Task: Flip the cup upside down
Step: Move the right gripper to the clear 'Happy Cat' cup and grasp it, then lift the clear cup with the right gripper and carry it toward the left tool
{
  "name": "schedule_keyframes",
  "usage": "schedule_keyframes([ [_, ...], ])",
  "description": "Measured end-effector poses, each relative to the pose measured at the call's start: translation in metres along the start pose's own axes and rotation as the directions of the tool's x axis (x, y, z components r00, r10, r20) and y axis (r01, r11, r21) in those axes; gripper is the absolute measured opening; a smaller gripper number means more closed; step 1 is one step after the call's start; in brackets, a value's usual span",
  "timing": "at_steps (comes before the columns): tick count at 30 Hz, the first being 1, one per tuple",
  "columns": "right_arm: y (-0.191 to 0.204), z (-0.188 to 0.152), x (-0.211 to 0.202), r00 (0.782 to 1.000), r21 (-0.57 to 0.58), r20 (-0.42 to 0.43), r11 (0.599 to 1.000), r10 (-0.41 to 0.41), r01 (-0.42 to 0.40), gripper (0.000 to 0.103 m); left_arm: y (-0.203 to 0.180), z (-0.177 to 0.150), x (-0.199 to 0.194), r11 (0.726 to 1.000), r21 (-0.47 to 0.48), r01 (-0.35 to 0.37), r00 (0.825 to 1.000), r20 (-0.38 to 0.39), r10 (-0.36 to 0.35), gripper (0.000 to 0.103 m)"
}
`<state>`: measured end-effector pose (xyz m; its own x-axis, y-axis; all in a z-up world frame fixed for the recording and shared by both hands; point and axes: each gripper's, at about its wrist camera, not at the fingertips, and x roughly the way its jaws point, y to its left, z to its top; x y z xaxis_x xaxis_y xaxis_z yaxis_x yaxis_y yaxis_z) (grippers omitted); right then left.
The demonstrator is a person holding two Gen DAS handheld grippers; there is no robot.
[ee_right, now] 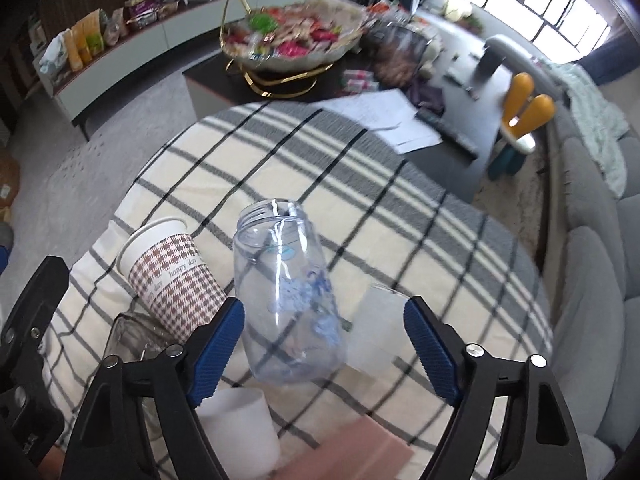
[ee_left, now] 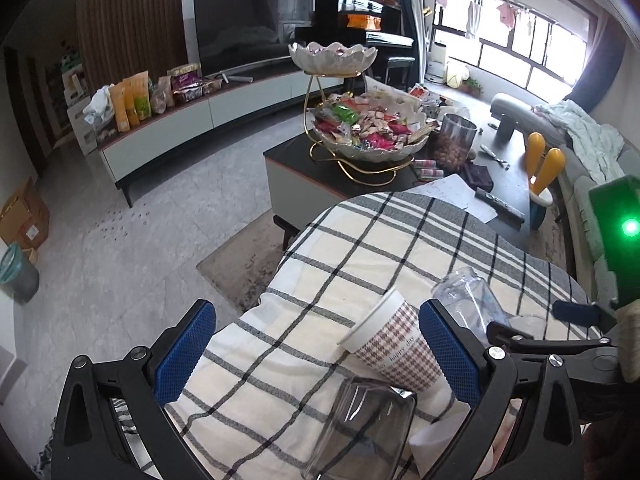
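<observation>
So the surface here is a rounded table under a cream-and-grey plaid cloth point(ee_right: 360, 184). Lying on its side on it is a houndstooth paper cup point(ee_right: 168, 276) with "happy day" printed on it, mouth pointing away. Just beside it a clear plastic jar point(ee_right: 284, 292), tipped over too. There's a square clear glass point(ee_left: 360, 428) at the near edge, a frosted white cup point(ee_right: 240, 428), another translucent cup point(ee_right: 376, 328), and a pinkish-brown flat thing point(ee_right: 360, 452), too blurred to name.
</observation>
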<state>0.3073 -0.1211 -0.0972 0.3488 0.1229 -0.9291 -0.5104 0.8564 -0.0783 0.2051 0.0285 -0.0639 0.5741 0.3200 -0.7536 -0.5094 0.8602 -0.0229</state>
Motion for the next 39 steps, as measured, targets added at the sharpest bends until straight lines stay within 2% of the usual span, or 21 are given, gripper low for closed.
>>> schedule_keyframes([
  [7,-0.001,0.01,0.032,0.993,0.019,-0.081,0.996,0.091,-0.09,0.079,0.002,0.003,0.018,1.0,-0.014,-0.003,0.999,-0.035,0.002,0.103],
  [13,0.003,0.014,0.052,0.983,0.031,-0.126,0.991,0.13,-0.127,0.079,0.007,0.003,0.026,1.0,-0.027,-0.002,0.998,-0.058,0.0,0.103],
  [16,0.004,0.014,0.058,0.978,0.053,-0.135,0.987,0.157,-0.151,0.072,0.008,0.005,0.028,1.0,-0.03,0.002,0.998,-0.063,-0.003,0.103],
  [21,0.0,0.01,0.056,0.978,0.102,-0.119,0.982,0.17,-0.158,0.072,0.01,0.005,0.028,1.0,-0.027,0.004,0.998,-0.062,-0.006,0.103],
  [26,-0.01,0.008,0.037,0.981,0.159,-0.079,0.973,0.179,-0.165,0.071,0.015,0.008,0.02,1.0,-0.021,0.017,0.998,-0.058,-0.018,0.103],
  [32,-0.01,-0.005,-0.009,0.985,0.23,-0.021,0.96,0.169,-0.16,0.071,0.026,0.011,-0.009,0.998,-0.001,0.057,0.998,-0.018,-0.057,0.103],
  [35,-0.005,-0.019,-0.035,0.988,0.275,0.004,0.949,0.157,-0.152,0.071,0.037,0.011,-0.03,0.995,0.028,0.101,0.995,0.013,-0.101,0.103],
  [39,0.011,-0.046,-0.065,0.992,0.329,0.032,0.936,0.121,-0.125,0.071,0.056,0.007,-0.058,0.98,0.097,0.176,0.982,0.055,-0.182,0.103],
])
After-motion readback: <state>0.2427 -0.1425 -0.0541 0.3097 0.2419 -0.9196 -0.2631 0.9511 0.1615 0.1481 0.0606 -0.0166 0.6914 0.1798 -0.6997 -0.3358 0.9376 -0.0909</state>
